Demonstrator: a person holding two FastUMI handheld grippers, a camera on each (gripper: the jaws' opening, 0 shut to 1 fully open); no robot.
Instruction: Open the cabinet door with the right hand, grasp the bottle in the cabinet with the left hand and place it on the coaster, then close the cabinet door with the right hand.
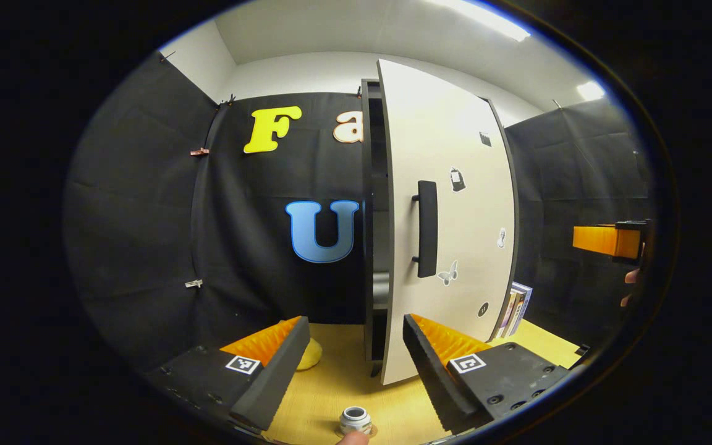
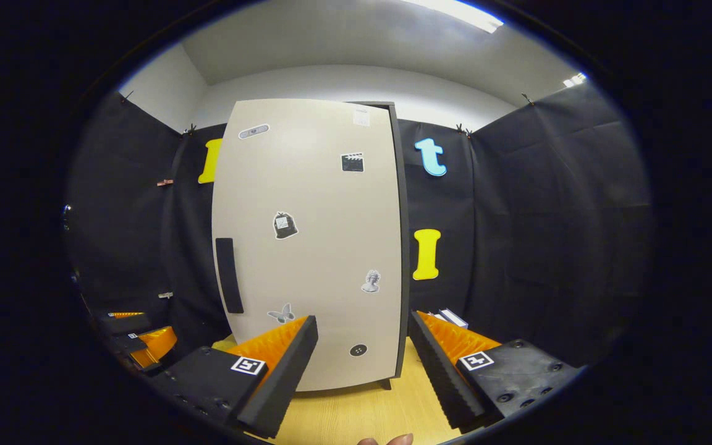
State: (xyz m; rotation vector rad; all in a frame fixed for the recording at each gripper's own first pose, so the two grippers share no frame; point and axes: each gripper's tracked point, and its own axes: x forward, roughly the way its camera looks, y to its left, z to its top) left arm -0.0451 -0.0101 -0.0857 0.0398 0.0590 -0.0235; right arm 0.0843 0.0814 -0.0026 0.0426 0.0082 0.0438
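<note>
Both claws gape wide, empty: the right gripper (image 2: 361, 361) faces the beige cabinet door (image 2: 313, 247), ajar; the left gripper (image 1: 350, 364) hovers over a small grey-capped bottle (image 1: 355, 419) near the wooden table's (image 1: 343, 377) front edge. Swinging carelessly, the left could topple it.

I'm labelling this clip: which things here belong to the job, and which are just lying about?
Job:
cabinet door
door handle
bottle on the table
left hand-held gripper
right hand-held gripper

Lying about:
books beside the cabinet
yellow object
stickers on the door
</note>
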